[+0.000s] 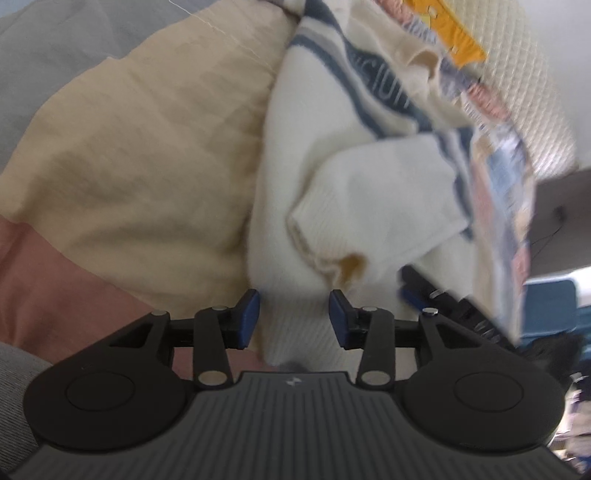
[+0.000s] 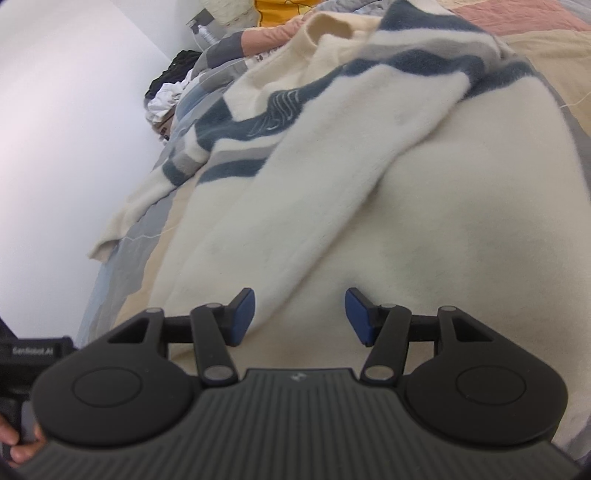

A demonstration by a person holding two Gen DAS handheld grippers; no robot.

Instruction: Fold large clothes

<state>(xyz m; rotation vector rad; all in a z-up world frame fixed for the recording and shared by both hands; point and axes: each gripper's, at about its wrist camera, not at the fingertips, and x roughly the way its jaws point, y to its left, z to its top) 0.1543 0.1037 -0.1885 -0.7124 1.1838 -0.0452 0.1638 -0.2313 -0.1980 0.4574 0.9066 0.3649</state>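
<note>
Left gripper parted, right gripper parted, cream sweater, chest lettering blurred, perhaps unreadable

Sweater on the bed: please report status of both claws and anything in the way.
Left claw open, over sweater hem. Right claw open, above sweater body, not gripping. Sweater crumpled on patchwork quilt, not folded. Nothing blocking.

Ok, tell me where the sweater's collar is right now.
In the right wrist view the collar sits at the far top centre of the cream sweater, above its blue stripes, beside the patchwork quilt.
</note>
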